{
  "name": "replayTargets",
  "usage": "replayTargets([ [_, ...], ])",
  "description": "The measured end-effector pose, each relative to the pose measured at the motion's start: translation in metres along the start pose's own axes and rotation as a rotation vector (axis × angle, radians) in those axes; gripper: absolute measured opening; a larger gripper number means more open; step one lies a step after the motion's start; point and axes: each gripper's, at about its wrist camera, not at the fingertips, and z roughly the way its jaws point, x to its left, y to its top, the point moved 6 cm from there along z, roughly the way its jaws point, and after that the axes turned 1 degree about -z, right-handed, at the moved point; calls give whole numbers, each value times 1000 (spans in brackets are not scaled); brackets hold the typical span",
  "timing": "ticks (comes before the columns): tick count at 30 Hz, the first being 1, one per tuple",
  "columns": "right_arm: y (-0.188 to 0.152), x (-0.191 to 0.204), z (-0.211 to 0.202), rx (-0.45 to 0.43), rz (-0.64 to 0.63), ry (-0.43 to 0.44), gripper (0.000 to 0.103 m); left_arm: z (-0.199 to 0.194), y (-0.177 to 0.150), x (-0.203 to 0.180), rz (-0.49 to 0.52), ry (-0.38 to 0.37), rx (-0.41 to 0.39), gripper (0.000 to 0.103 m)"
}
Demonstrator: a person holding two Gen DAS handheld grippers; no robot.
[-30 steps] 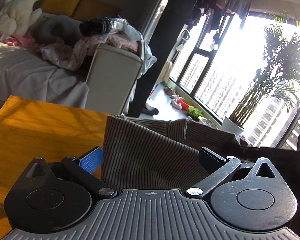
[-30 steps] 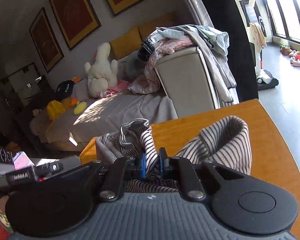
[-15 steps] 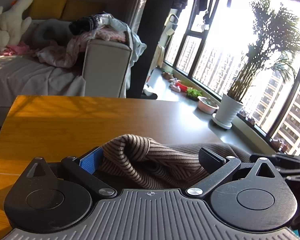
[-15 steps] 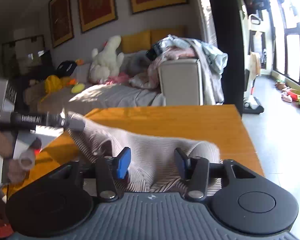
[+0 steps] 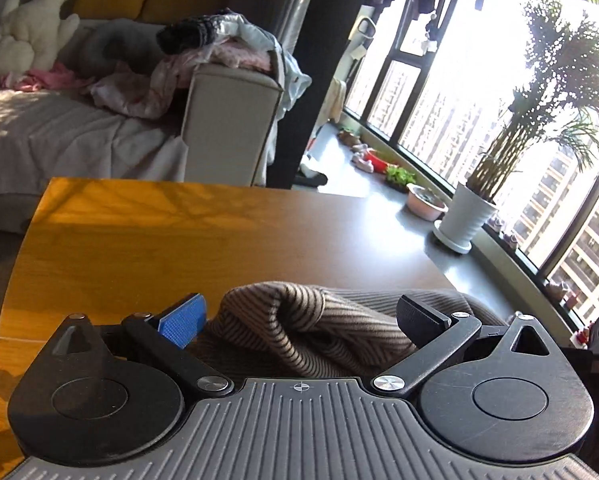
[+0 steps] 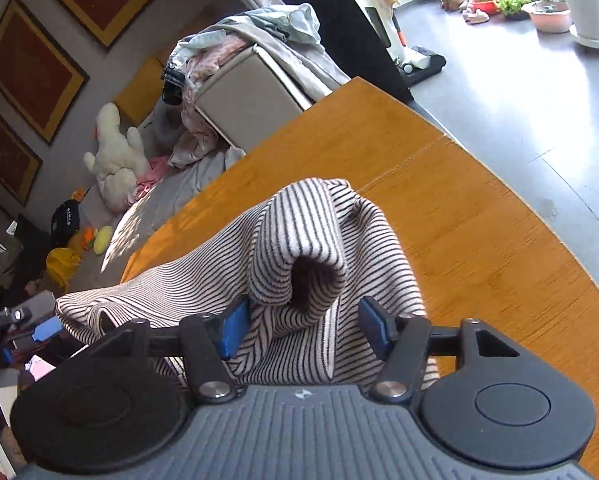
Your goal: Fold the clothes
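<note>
The striped garment point(image 6: 299, 240) has sunk onto the table point(image 6: 479, 220). My right gripper point(image 6: 303, 326), just narrowing, brackets a fold, seemingly unclamped; my left gripper point(image 5: 299, 316) gapes around it.

Striped garment point(image 6: 307, 240) bunched on tabletop point(image 6: 479, 240), at its near edge, between the fingers of both tongs. Beyond the tabletop's far edge: sofa point(image 5: 227, 120), clothes pile point(image 5: 219, 48) on its armrest, plush toy point(image 5: 31, 36) on the seat further left. Right of the tabletop: floor, potted palm point(image 5: 499, 168) by the window, bowl point(image 5: 425, 202) just left of it.
</note>
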Motion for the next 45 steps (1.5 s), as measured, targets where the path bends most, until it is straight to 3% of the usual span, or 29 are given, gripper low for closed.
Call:
replayTargets([
  [5,21,31,-23,-131,-202,-7,17,14,4,-9,10,20,5,103],
  [9,8,13,-20,-44,-245,-89,19,12,-11,-13,16,6,22,103],
  [11,-10,-2,-16,3,-254,-117,25,12,-18,-13,-3,-10,36,103],
  [18,-21,-11,-38,-56,-258,-87,34,17,-36,-20,53,7,70,98],
  [19,-18,-11,-40,-70,-260,-97,37,17,-38,-20,59,13,73,94],
  [21,-13,-11,-44,-98,-265,-117,53,16,-42,-19,75,32,76,89],
  [24,-4,-12,-48,-135,-255,-122,59,16,-50,-13,73,47,94,83],
  [28,6,-14,-49,-193,-216,-104,58,19,-67,-1,16,40,149,75],
  [32,13,-18,-37,-190,-180,-105,58,20,-77,7,-15,17,157,73],
  [34,13,-17,-29,-168,-173,-99,52,20,-77,10,-24,-1,156,68],
  [35,13,-13,-27,-155,-187,-93,32,20,-76,12,-29,-10,155,67],
  [37,13,-2,-33,-155,-206,-73,16,20,-76,15,-35,-18,155,66],
  [41,11,11,-50,-158,-204,-45,13,17,-76,21,-44,-14,152,66],
  [45,-7,1,-46,-110,-183,-81,13,14,-76,27,-54,-21,158,67],
])
